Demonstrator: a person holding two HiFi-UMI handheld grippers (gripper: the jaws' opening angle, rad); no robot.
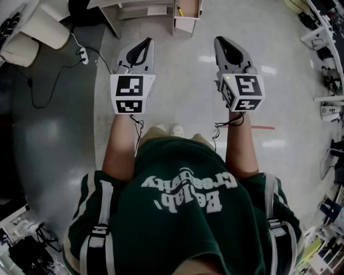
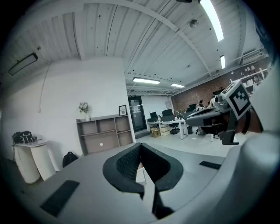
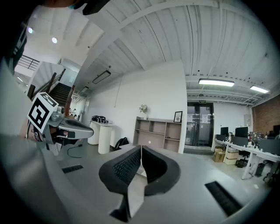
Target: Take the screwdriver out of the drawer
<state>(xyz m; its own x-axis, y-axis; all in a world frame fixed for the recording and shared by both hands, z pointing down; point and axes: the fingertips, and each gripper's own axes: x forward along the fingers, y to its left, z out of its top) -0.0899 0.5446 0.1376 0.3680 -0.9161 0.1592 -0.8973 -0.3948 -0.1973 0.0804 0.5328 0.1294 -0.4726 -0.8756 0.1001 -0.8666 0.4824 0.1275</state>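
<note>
No screwdriver is recognisable in any view. A small pale cabinet [image 1: 186, 16] stands on the floor ahead of me, with a thin yellow object [image 1: 180, 11] showing in its top; what it is I cannot tell. My left gripper [image 1: 146, 43] and right gripper [image 1: 220, 41] are held side by side in front of my body, pointing roughly level at that cabinet. The left gripper's [image 2: 141, 147] black jaws meet at the tips with nothing between them. The right gripper's [image 3: 141, 149] jaws are likewise shut and empty. Each gripper shows at the edge of the other's view.
A low shelf frame [image 1: 142, 11] stands beside the cabinet. A power strip [image 1: 82, 52] and black cable lie on the floor at left. A cubby shelf [image 2: 105, 134], a white round table [image 2: 28, 158] and office desks [image 2: 175, 125] line the room's far side.
</note>
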